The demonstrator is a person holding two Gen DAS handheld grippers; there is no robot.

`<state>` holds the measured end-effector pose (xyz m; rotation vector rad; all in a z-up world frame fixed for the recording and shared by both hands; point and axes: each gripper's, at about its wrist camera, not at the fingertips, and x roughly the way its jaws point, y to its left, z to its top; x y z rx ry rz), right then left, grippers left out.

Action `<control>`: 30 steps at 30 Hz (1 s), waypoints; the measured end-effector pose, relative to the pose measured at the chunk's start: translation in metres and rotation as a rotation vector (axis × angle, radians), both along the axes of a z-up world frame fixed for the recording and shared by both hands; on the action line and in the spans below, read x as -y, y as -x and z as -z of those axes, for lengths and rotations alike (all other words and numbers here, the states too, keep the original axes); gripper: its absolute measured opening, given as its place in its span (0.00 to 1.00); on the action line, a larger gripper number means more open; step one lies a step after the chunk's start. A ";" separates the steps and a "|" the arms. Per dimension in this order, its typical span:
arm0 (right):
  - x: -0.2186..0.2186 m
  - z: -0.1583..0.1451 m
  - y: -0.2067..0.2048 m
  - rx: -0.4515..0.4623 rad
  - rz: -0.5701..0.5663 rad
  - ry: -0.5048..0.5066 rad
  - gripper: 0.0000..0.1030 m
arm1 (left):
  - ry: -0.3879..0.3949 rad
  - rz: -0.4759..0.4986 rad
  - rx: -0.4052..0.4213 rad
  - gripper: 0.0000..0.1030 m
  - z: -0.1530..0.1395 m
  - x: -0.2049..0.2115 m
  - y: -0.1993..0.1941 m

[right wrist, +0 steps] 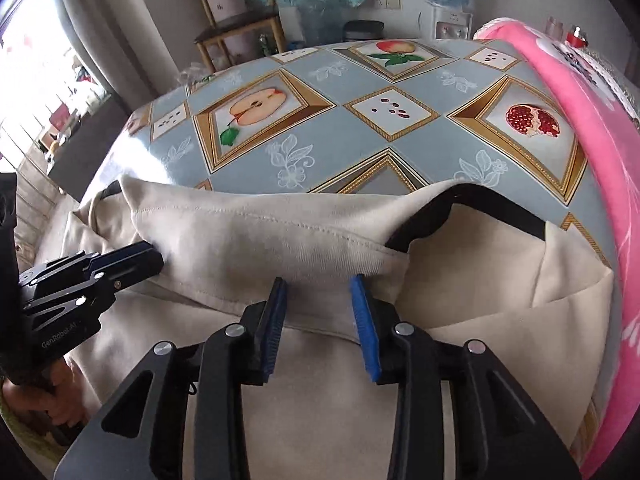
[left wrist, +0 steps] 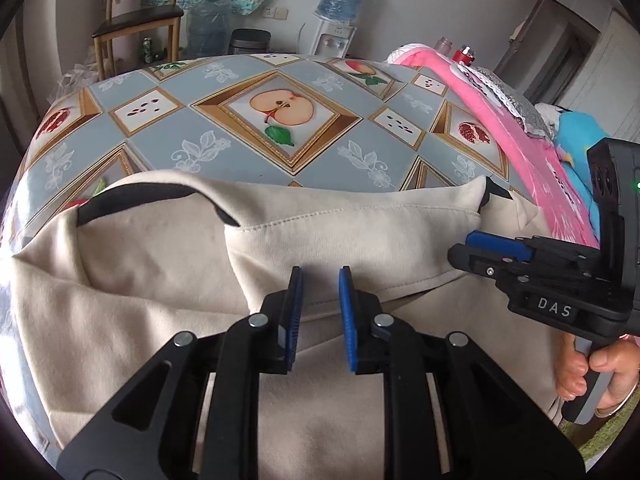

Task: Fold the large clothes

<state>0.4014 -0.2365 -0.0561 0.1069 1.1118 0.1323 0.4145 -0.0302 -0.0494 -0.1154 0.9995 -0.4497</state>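
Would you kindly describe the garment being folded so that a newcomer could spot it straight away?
Start at the big table covered by a blue-grey fruit-print tablecloth. On its near side, under both claws, lies the cream garment, with a stitched fold across it. Unlike the bright pink cloth beside it, it is plain cream with a black trim at its opening.

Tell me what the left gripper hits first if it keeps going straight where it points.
Most likely the beige garment: the left gripper angles down at its folded band, just ahead of the open jaws. Depth is uncertain.
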 end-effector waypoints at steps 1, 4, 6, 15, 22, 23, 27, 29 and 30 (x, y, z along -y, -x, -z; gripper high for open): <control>-0.001 -0.007 0.003 0.000 -0.007 -0.015 0.45 | 0.001 -0.012 -0.003 0.19 -0.005 -0.003 0.003; 0.001 -0.035 0.018 0.065 -0.032 -0.044 0.70 | -0.027 -0.061 0.030 0.48 -0.027 -0.013 0.019; 0.004 -0.054 0.033 0.100 -0.053 -0.047 0.75 | -0.051 -0.088 0.058 0.51 -0.049 -0.023 0.036; 0.016 -0.096 0.148 0.142 -0.127 -0.090 0.79 | -0.070 -0.156 0.148 0.75 -0.107 -0.104 0.159; -0.019 -0.073 0.219 0.073 -0.242 -0.175 0.79 | -0.052 -0.236 0.154 0.75 -0.080 -0.158 0.250; -0.030 -0.068 0.224 0.069 -0.275 -0.180 0.79 | -0.054 -0.242 0.152 0.75 -0.073 -0.160 0.257; -0.065 -0.047 0.229 0.023 -0.360 -0.153 0.79 | -0.020 -0.243 0.101 0.62 -0.043 -0.162 0.270; -0.076 -0.038 0.228 0.004 -0.384 -0.155 0.79 | -0.059 -0.238 0.098 0.55 -0.035 -0.157 0.268; -0.081 -0.035 0.226 -0.004 -0.394 -0.149 0.77 | -0.094 -0.233 0.104 0.50 -0.032 -0.152 0.263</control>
